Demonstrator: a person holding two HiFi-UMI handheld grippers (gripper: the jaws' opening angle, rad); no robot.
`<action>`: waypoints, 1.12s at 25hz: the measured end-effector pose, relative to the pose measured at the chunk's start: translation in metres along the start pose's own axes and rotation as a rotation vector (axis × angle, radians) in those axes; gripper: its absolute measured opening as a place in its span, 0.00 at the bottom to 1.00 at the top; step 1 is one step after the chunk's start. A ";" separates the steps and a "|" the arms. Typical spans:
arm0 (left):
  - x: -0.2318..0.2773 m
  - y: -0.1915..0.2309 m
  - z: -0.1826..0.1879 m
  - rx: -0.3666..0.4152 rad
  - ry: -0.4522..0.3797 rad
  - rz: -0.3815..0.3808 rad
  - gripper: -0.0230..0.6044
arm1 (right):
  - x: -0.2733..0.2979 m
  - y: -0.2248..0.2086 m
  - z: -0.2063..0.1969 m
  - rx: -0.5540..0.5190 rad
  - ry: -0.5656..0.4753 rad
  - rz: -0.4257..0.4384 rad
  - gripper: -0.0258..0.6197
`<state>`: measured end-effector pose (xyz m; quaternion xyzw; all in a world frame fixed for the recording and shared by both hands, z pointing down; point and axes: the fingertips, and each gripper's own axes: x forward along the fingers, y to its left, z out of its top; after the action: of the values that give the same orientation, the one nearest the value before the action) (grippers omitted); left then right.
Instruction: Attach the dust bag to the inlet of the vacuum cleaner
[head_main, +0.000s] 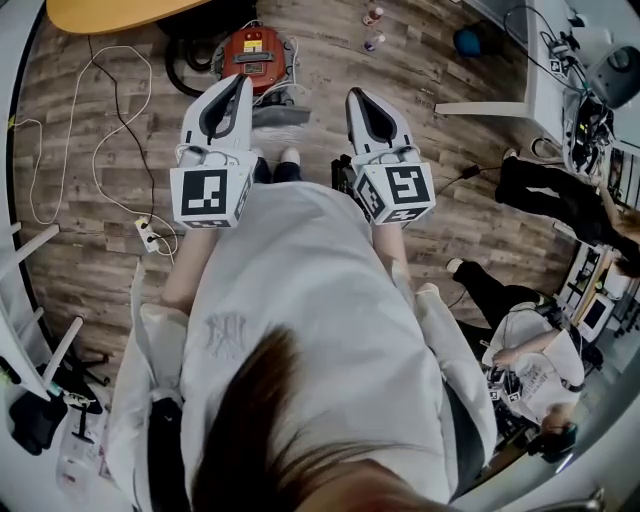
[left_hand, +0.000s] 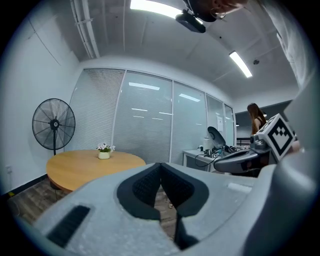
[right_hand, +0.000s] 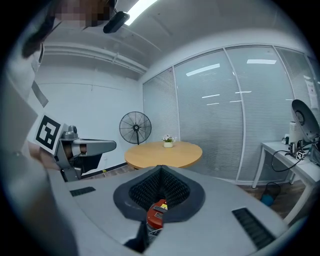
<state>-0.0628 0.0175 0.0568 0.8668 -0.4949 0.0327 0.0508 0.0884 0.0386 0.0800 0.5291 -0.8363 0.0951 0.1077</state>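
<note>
Grey plastic left gripper (head_main: 243, 86): jaws clenched, ribbed black pads together, holding nothing. Right gripper (head_main: 356, 98): likewise clenched and empty. Red, rounded vacuum cleaner (head_main: 255, 55) sits far ahead on the wood-plank floor (head_main: 100, 200), well apart from both.

Upper centre: vacuum cleaner (head_main: 255, 55), glossy red plastic. Floor (head_main: 100, 275), matt wood-grain planks. Round table (right_hand: 163, 153), smooth pale wood.
</note>
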 end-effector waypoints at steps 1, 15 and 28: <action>0.000 0.001 0.000 -0.001 -0.001 0.001 0.06 | 0.001 0.001 0.000 -0.001 -0.001 0.001 0.04; 0.011 0.005 0.000 -0.010 0.001 -0.007 0.06 | 0.007 -0.009 0.005 0.001 -0.011 -0.014 0.04; 0.018 0.006 -0.006 -0.003 0.024 -0.032 0.06 | 0.009 -0.014 0.003 0.000 -0.005 -0.031 0.04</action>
<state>-0.0586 0.0002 0.0650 0.8740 -0.4805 0.0417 0.0585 0.0974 0.0244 0.0799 0.5422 -0.8283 0.0923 0.1069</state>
